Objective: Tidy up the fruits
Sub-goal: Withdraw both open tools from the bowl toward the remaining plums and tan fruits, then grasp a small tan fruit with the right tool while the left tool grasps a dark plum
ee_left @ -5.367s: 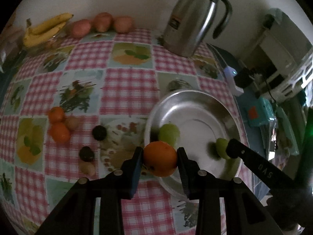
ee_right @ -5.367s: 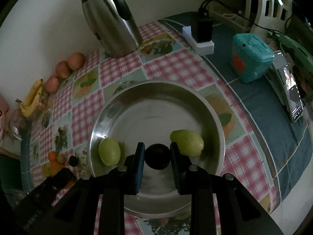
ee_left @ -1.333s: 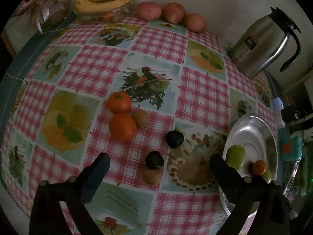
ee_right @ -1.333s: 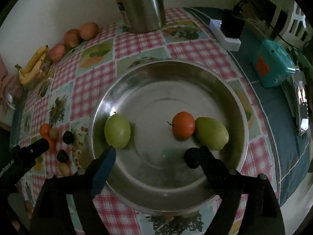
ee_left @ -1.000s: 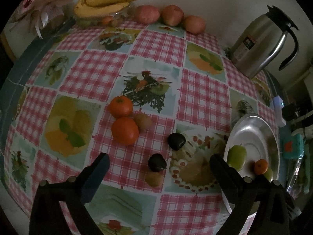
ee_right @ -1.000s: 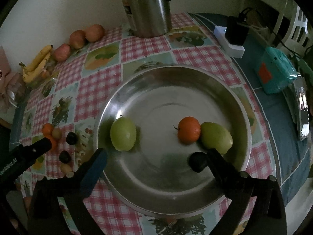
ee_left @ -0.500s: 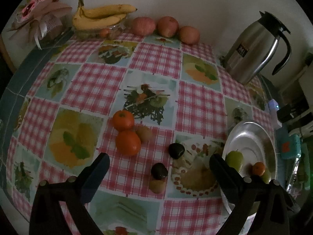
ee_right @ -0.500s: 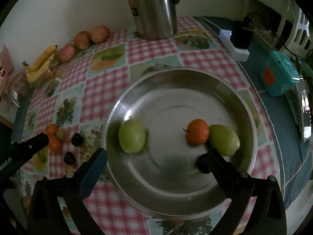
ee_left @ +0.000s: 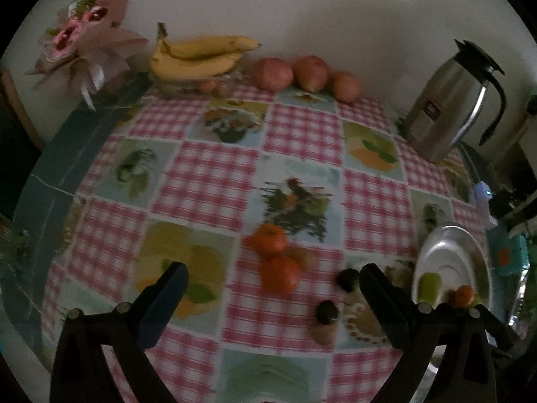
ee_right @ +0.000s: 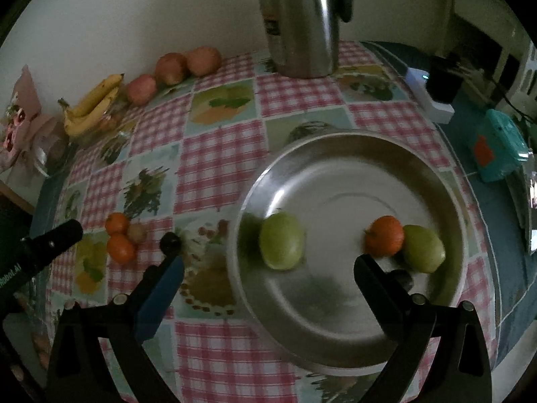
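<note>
A steel plate point(ee_right: 352, 154) holds two green fruits point(ee_right: 282, 240) point(ee_right: 423, 248), a small orange point(ee_right: 384, 235) and a dark fruit point(ee_right: 399, 277) half hidden by a finger. My right gripper point(ee_right: 268, 268) hovers open over the plate's left rim, empty. On the checked cloth lie two oranges point(ee_left: 280, 274) point(ee_left: 269, 239), a brown kiwi point(ee_left: 298, 256), two dark fruits point(ee_left: 348, 279) point(ee_left: 326, 311) and another kiwi point(ee_left: 322, 333). My left gripper point(ee_left: 273, 280) stands open and empty above the oranges. The plate point(ee_left: 449, 252) shows at the right in the left wrist view.
Bananas point(ee_left: 198, 55) and three reddish apples point(ee_left: 310, 72) line the wall at the back, beside a pink wrapped bouquet point(ee_left: 84, 47). A steel thermos jug point(ee_left: 446, 104) stands back right. A teal box point(ee_right: 496, 144) and a power adapter point(ee_right: 436, 90) lie right of the plate.
Both grippers released their fruits into the plate, the orange and the dark one, then opened wide. The left pulled back over the loose fruits; the right drifted left across the plate.
</note>
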Action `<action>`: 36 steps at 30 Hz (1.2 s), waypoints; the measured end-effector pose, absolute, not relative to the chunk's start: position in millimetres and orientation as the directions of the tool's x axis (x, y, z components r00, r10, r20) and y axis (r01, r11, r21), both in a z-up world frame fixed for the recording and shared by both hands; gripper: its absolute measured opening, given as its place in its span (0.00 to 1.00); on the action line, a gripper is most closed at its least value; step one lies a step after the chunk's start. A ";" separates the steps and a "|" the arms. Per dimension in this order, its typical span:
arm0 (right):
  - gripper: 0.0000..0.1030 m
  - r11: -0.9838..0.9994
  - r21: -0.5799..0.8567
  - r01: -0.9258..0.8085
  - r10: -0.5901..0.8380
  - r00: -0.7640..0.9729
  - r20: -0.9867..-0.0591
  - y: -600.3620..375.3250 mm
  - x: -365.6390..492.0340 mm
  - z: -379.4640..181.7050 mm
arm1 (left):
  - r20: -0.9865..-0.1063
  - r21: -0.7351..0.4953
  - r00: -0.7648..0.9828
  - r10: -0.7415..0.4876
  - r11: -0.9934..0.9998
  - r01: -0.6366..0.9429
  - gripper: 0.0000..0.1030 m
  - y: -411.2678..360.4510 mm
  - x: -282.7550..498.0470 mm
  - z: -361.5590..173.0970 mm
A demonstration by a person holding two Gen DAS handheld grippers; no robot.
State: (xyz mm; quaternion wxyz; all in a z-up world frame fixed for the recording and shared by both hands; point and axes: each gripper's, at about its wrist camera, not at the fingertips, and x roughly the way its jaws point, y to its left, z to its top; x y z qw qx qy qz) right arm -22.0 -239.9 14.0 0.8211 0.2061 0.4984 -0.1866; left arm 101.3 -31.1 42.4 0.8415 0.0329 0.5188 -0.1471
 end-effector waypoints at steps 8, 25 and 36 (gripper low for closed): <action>0.98 0.887 0.131 0.442 -0.079 0.425 -0.902 -201.8 -1.2 14.3 | -0.879 -0.126 0.433 -0.199 0.973 0.191 1.00 15.0 120.1 42.5; 0.98 0.935 0.118 0.334 -0.023 0.389 -0.921 -145.7 25.8 2.2 | -0.900 -0.165 0.379 -0.216 0.973 0.164 1.00 34.0 128.1 26.1; 0.98 0.941 0.114 0.320 0.005 0.322 -0.947 -138.6 32.1 -21.0 | -0.938 -0.174 0.266 -0.222 0.966 0.192 1.00 13.4 127.5 -8.8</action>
